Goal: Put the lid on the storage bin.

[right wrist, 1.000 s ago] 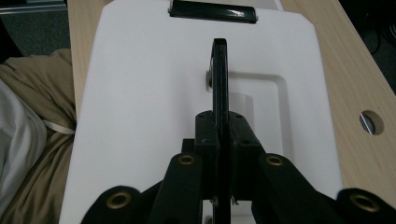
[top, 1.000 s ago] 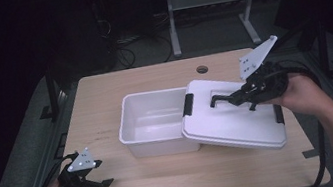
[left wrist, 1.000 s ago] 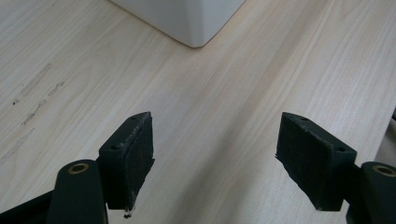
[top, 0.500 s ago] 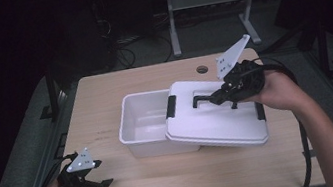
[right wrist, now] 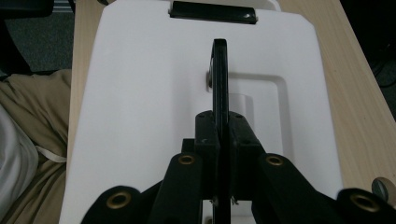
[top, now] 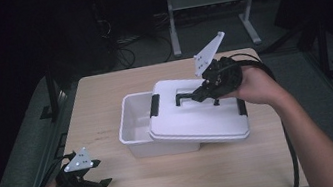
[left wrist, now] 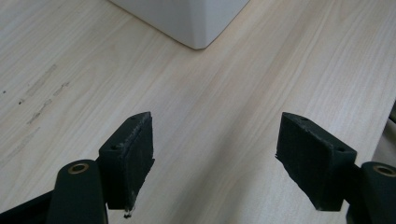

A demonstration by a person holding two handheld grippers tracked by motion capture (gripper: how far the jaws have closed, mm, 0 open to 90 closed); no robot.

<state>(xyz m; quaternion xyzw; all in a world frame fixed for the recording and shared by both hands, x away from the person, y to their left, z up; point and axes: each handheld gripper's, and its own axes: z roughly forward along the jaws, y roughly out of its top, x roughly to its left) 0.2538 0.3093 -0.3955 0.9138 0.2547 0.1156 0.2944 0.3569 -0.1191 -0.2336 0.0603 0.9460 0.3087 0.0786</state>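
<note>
A white plastic box (top: 135,124) stands in the middle of the wooden table. Its white lid (top: 194,119) hangs over the box's right part, tilted, covering most of the opening; the left part stays uncovered. My right gripper (top: 204,90) is shut on the lid's black handle (right wrist: 220,79), which stands upright between the jaws. A black latch (right wrist: 212,11) shows at the lid's far edge. My left gripper (top: 99,184) rests open near the table's front left corner, with nothing between its fingers (left wrist: 133,158). A corner of the box (left wrist: 196,23) lies ahead of it.
The table (top: 98,91) has bare wood left of and in front of the box. A small round hole sits in the table's far edge. A metal stand (top: 207,11) and cables lie on the dark floor beyond. Beige cloth (right wrist: 28,121) shows left of the lid.
My right gripper has carried the lid leftward from the box's right side until it lies over most of the box. The left gripper has stayed put.
</note>
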